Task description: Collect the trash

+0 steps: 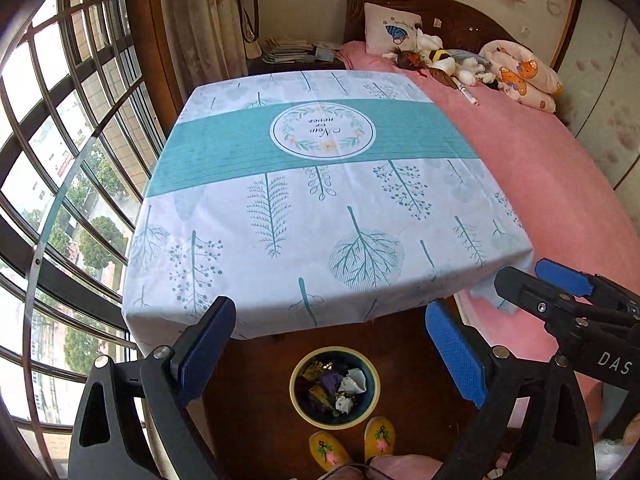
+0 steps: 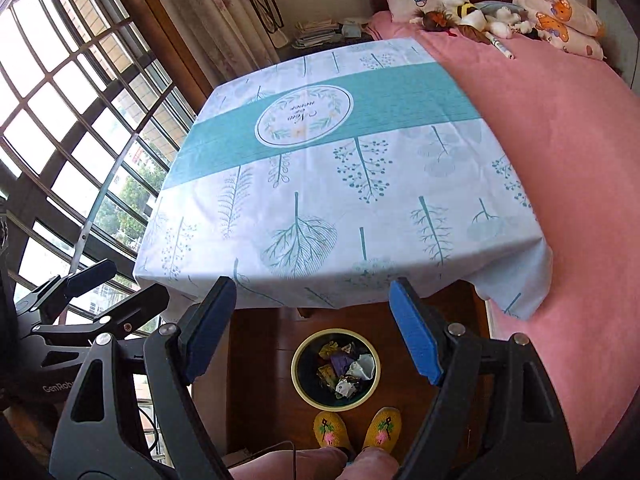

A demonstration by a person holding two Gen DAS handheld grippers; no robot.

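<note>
The tabletop [image 1: 320,208] fills my view under its leaf-print cloth. On the floor at 6 o'clock sits the bin [image 1: 335,387], trash [image 1: 340,388] heaped inside, just above my slippers [image 1: 352,442]. My left tool [image 1: 332,344] and right tool [image 2: 316,328] both gape apart, holding nothing.

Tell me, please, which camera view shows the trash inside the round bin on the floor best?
The right wrist view: the bin sits between the open right claw, whole rim visible, with crumpled wrappers inside. The left wrist view shows the same bin about as fully, between the open left claw.
</note>
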